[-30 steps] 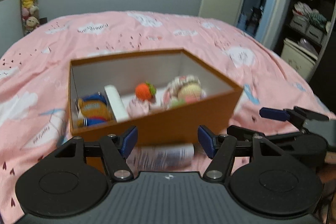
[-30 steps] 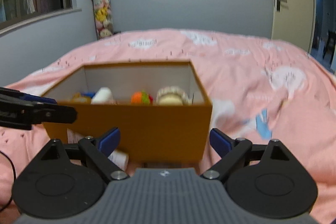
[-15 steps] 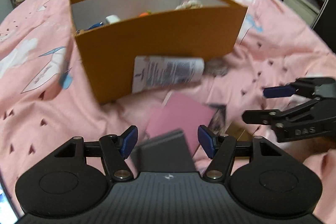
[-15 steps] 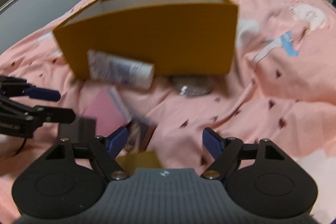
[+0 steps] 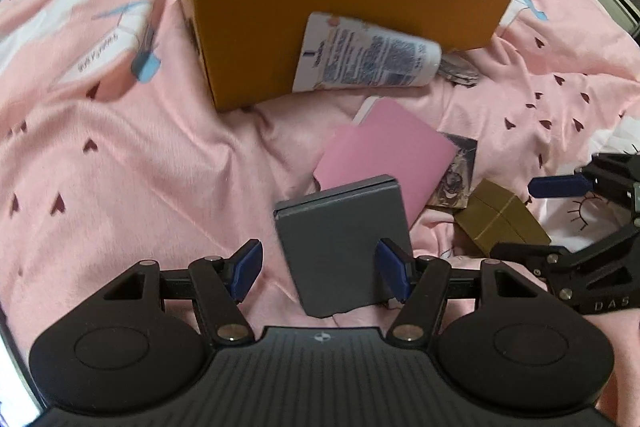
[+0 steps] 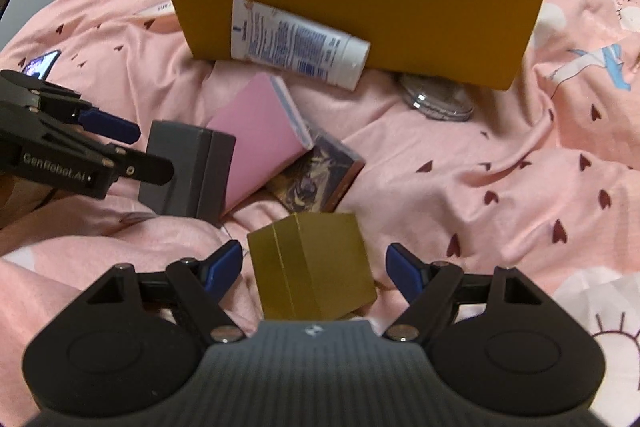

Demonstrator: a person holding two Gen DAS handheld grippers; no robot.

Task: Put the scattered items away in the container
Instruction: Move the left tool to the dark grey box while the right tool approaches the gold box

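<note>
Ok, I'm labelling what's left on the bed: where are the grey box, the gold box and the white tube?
grey box (image 5: 344,247): left wrist view, top face.
gold box (image 6: 320,267): right wrist view, front face.
white tube (image 6: 296,43): right wrist view, printed label.

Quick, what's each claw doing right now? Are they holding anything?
Left claw: open, poised around the grey box, not gripping it.
Right claw: open, poised around the gold box, not gripping it.

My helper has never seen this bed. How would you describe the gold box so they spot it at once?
Find the big orange container on the pink bedspread. In front lies a scatter of flat items; nearest is the gold box, between the right gripper's open fingers. Only it is metallic gold and cube-like.
</note>
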